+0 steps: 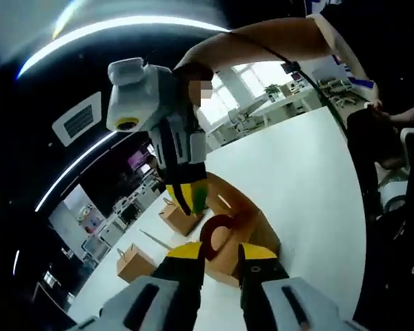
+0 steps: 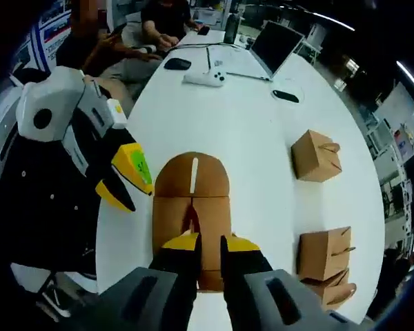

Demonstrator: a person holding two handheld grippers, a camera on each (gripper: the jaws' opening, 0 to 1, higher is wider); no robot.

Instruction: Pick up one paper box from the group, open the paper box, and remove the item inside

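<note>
The brown paper box (image 2: 192,221) lies on the white oval tabletop (image 2: 262,138) with its rounded lid flap (image 2: 193,176) folded open and flat, a pale slot running down the middle of that flap. In the right gripper view the right tool (image 2: 208,243) rises from the bottom edge with its yellow-tipped black jaws drawn close together on the near part of the box, at the seam where the top panels meet; it appears to pinch the cardboard there. The left tool (image 2: 124,181) enters from the left of this view, its yellow and green tipped jaws hanging just beside the left edge of the open flap, only a narrow gap showing between them and nothing held.

In the left gripper view the left tool (image 1: 221,254) frames the same box (image 1: 238,231) between its jaw tips, which stand slightly apart and hold nothing; whether they touch the box cannot be told. The right tool (image 1: 188,193) comes down from above onto the far side of the box.

Three more closed brown paper boxes stand well apart on the tabletop: one (image 2: 316,155) farther off and two (image 2: 324,254) stacked close together. At the far end lie an open laptop (image 2: 272,45), a white game controller (image 2: 205,78) and a black mouse (image 2: 177,63), near seated people (image 2: 162,21).
</note>
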